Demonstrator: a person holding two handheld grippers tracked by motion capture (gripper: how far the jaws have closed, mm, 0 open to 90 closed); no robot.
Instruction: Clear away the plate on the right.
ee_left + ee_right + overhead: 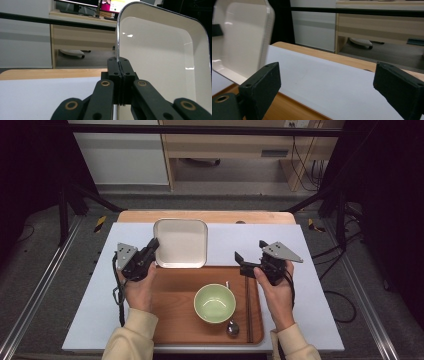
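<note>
A white square dish point(180, 242) with a chrome rim sits at the back of the table, its near edge over the wooden tray point(175, 320). My left gripper point(154, 245) is shut on the dish's left rim. In the left gripper view the jaws point(120, 68) pinch that rim and the dish point(160, 55) stands tilted up. My right gripper point(251, 250) is open to the right of the dish, above the tray's far right corner, holding nothing. In the right gripper view its jaws point(332, 80) stand wide apart, with the dish point(242, 37) raised at the left.
On the wooden tray stand a green bowl point(215, 303), a pair of dark chopsticks point(247, 305) along the right side, and a metal spoon point(232, 327) near the front. A white mat point(310, 285) covers the table. Black frame bars run along both sides.
</note>
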